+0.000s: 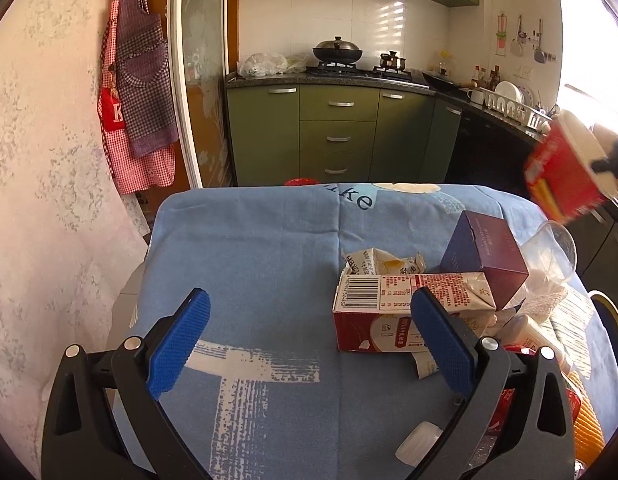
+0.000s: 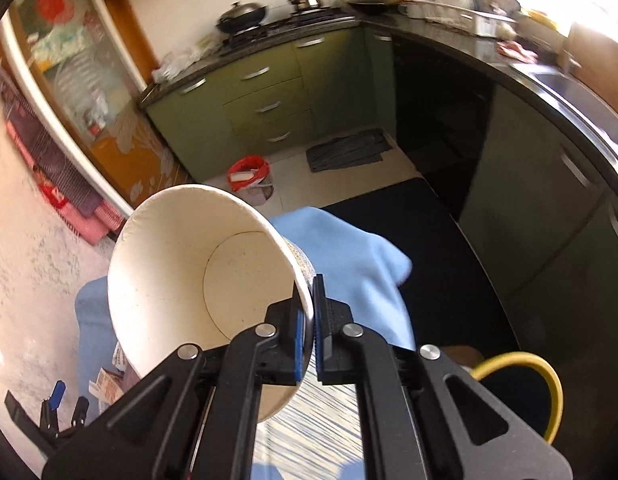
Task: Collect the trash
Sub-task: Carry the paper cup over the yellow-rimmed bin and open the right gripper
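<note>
My right gripper (image 2: 307, 308) is shut on the rim of an empty paper noodle bowl (image 2: 181, 276), white inside, held in the air above the blue tablecloth (image 2: 361, 276). The same bowl (image 1: 565, 168) shows red outside at the right edge of the left wrist view. A small bin with a red bag (image 2: 251, 180) stands on the kitchen floor beyond the table. My left gripper (image 1: 309, 336) is open and empty above the cloth (image 1: 249, 248), its right finger in front of a red and white carton (image 1: 393, 308). A purple box (image 1: 485, 256), a torn wrapper (image 1: 381, 262) and a clear plastic cup (image 1: 553, 252) lie behind the carton.
More packaging and a small white tablet (image 1: 417, 442) lie at the table's right front. A yellow-rimmed chair (image 2: 525, 380) stands to the right of the table. Green cabinets (image 1: 337, 136) and a stove with a wok (image 1: 337, 50) are across the floor. Aprons (image 1: 137, 92) hang left.
</note>
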A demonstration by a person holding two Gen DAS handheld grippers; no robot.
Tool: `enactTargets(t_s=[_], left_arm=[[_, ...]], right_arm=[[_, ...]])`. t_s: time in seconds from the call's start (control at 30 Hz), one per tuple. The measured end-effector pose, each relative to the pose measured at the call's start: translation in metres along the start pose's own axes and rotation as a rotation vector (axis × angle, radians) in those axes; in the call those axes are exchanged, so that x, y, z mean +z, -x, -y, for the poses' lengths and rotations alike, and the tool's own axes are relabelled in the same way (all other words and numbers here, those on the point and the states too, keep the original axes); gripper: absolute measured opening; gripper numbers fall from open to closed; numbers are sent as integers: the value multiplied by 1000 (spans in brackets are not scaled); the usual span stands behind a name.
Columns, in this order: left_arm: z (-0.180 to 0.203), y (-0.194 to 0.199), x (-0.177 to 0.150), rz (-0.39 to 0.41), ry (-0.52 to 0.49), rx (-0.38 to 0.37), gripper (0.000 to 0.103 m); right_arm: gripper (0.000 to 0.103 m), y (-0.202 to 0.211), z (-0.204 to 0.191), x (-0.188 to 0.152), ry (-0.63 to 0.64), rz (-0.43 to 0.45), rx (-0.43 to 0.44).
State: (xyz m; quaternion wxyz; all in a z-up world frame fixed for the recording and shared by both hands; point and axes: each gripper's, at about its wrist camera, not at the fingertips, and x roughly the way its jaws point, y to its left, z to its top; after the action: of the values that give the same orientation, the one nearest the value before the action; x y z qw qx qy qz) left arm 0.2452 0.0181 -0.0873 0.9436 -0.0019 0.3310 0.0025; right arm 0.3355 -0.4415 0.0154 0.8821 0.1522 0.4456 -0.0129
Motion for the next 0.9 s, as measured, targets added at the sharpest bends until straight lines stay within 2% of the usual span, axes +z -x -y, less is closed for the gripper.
enactTargets(t_s=[0.1,0.2,0.27,0.37,0.53,0.77,0.8,0.9], left_arm=[[1,4,0,6,1,-11,99],[5,6,0,11,-8,-18,99],[9,7,0,14,-18,-19,99],[15,7,-1,14,-33,-19,99],[22,7,-4,15,-56,-28,99],[25,6,-7,5,-66,-40,99],[25,6,-7,4,-66,-42,99],[25,6,-7,4,-70,-46,99]], right_arm=[[4,28,65,-22,-109,-21,-36],[5,44,130,-51,-215,-63,-112],[6,46,171,-71,-289,-108,-146],[6,37,212,-94,-346,-173,-205],[6,-9,245,-122,-400,-288,-249],[6,-62,266,-151,-450,-367,-256],[9,-69,267,-153,-451,-384,-263],[27,-75,274,-156,-454,-381,-303]])
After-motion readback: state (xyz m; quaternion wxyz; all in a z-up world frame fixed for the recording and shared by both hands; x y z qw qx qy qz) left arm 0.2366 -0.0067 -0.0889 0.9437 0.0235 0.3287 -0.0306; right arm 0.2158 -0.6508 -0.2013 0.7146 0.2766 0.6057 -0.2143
